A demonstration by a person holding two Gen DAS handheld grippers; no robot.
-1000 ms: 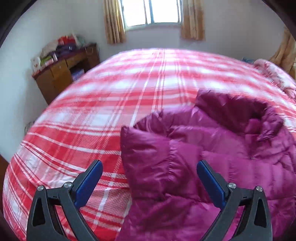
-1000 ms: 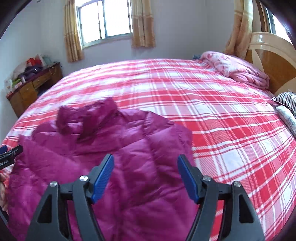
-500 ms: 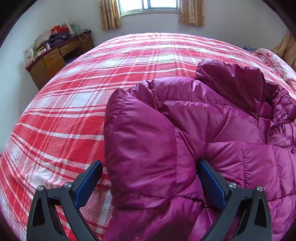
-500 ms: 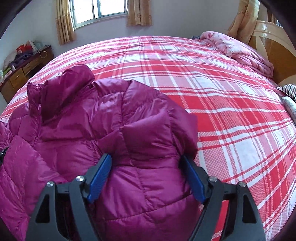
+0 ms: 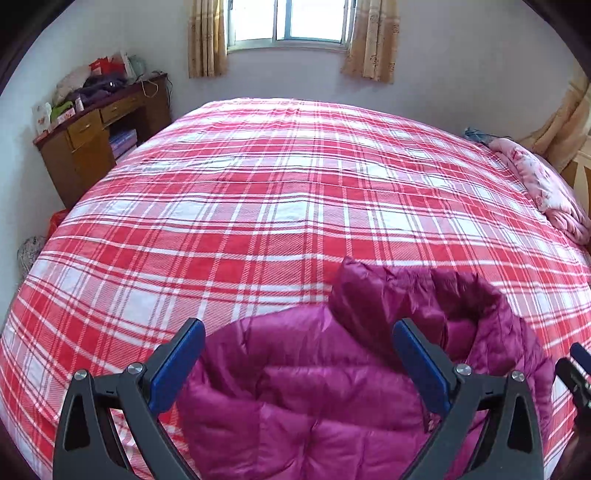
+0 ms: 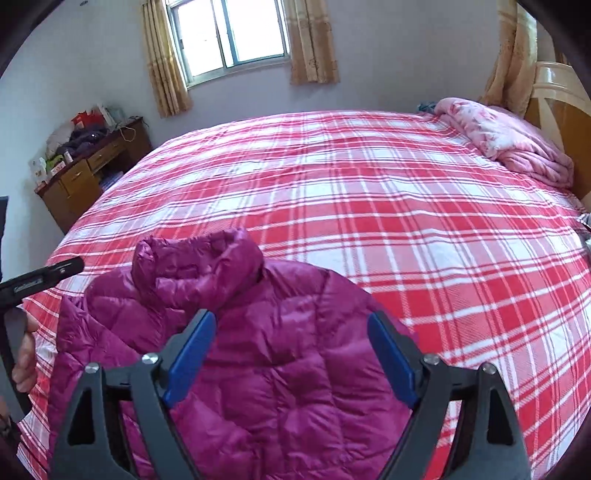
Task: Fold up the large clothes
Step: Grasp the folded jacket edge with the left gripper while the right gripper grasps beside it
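Red-and-white plaid bedding (image 5: 295,192) fills the left wrist view, running up to a curtained window (image 5: 290,20) at twelve o'clock. A cluttered wooden desk (image 5: 92,140) stands at ten o'clock, and a pink floral quilt (image 5: 543,188) lies bunched at two o'clock. The magenta down jacket (image 5: 314,398) rests on the bedding at six o'clock, its puffy collar raised toward four o'clock. The left gripper (image 5: 295,336) hovers over the jacket with its blue-padded fingers (image 5: 177,365) wide apart, pressing on nothing. A tip of the right gripper (image 5: 576,369) pokes in at four o'clock.

From the right wrist view, the same bedding spreads to the window at eleven o'clock, with the quilt at two o'clock against a cream headboard (image 6: 557,92). The jacket lies at six to seven o'clock, collar toward ten. Over it, the right gripper's jaws are opening; its fingers (image 6: 391,358) touch no fabric. At nine o'clock a hand (image 6: 26,354) grips the left gripper's handle.
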